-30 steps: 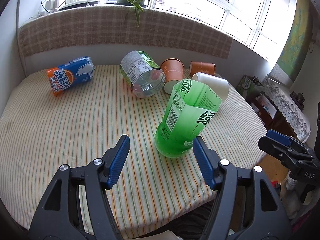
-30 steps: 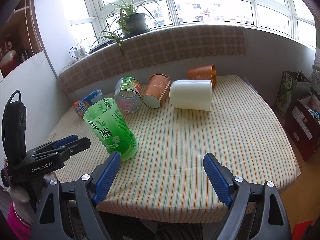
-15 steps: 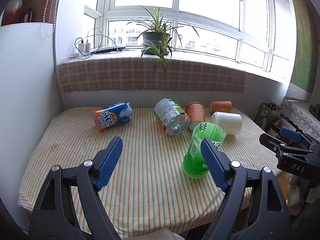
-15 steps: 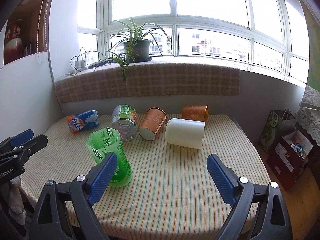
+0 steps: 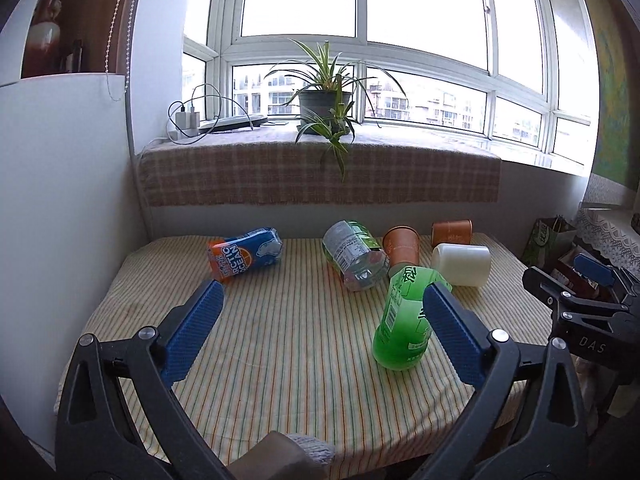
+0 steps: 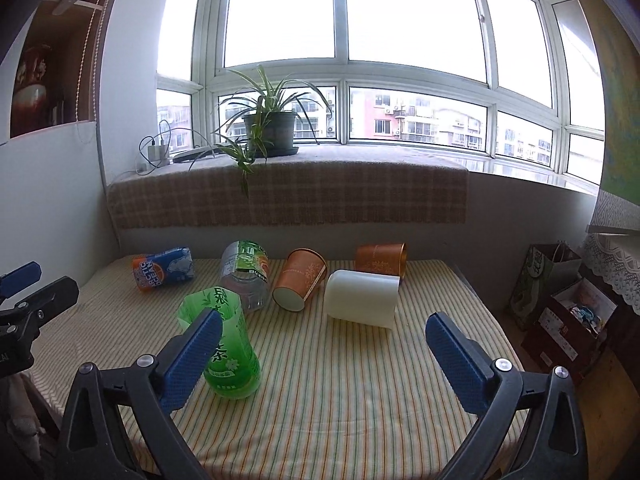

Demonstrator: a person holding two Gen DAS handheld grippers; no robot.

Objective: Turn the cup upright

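A green cut-bottle cup [image 5: 404, 320] [image 6: 226, 344] stands upright on the striped table. A white cup [image 5: 462, 264] [image 6: 362, 298], two orange paper cups [image 5: 402, 246] [image 6: 302, 280], a clear bottle cup [image 5: 356, 254] [image 6: 246, 274] and a blue-orange cup [image 5: 244, 254] [image 6: 162, 268] lie on their sides behind it. My left gripper [image 5: 320, 328] is open and empty, back from the table. My right gripper [image 6: 324, 354] is open and empty, also drawn back.
The table [image 5: 280, 340] is covered by a striped cloth and stands against a windowsill with a potted plant [image 5: 326, 100]. A white wall panel [image 5: 60, 200] is at the left. Bags and boxes [image 6: 568, 300] stand on the floor at the right.
Both grippers have pulled back and up from the table, away from the green cup. The green cup stays standing where it was.
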